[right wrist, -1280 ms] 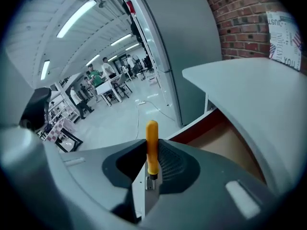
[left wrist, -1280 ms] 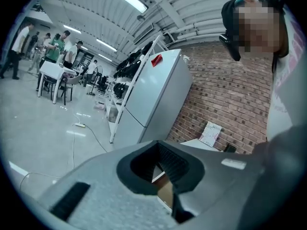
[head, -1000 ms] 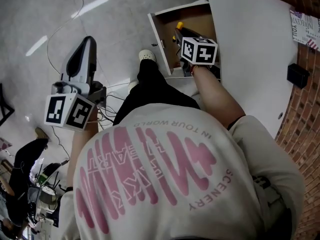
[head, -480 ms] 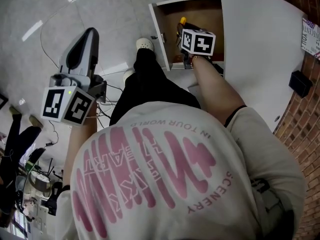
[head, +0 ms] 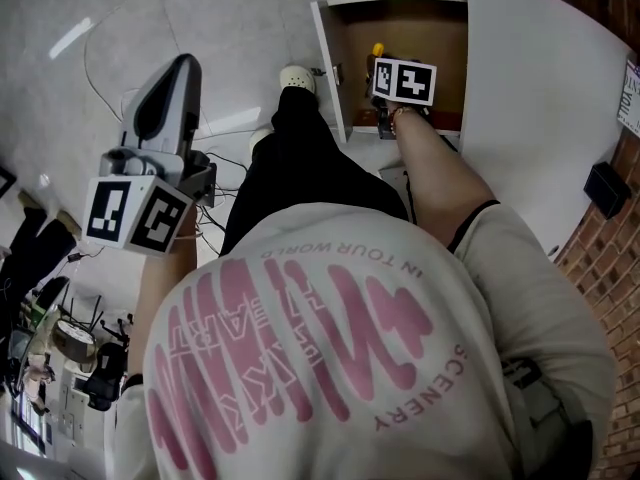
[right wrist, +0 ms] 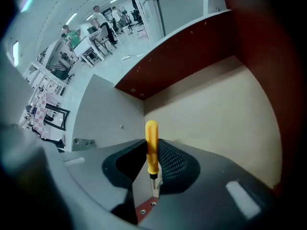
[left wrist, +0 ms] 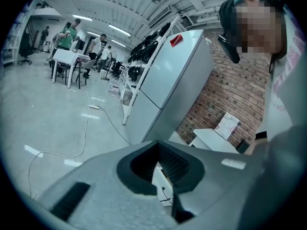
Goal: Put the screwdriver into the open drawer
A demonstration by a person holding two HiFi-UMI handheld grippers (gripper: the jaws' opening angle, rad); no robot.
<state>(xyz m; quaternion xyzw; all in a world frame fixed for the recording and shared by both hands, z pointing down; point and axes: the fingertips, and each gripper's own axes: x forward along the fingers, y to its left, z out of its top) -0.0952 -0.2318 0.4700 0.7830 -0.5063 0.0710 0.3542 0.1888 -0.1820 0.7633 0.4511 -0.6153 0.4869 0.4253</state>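
Screwdriver (right wrist: 152, 145) pinched by right gripper (right wrist: 153, 193) fingers over drawer (head: 430, 28); left gripper (head: 180, 68) fingers pressed together.

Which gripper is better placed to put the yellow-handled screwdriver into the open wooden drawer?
Right. The right gripper holds the yellow-handled screwdriver over the open wooden drawer; the left gripper is empty, off over the floor.

The back of the person's white shirt (head: 330, 368) bears pink print, seen upside down: a small line reading "IN TOUR WORLD", the word "SCENERY" along 1 side, and big pink block letters with white lettering inside, where only "HEART" seems legible. Print on the card (head: 631, 96) on the white table (head: 540, 88) and on the cabinet's red label (left wrist: 176, 40) is too small to read.
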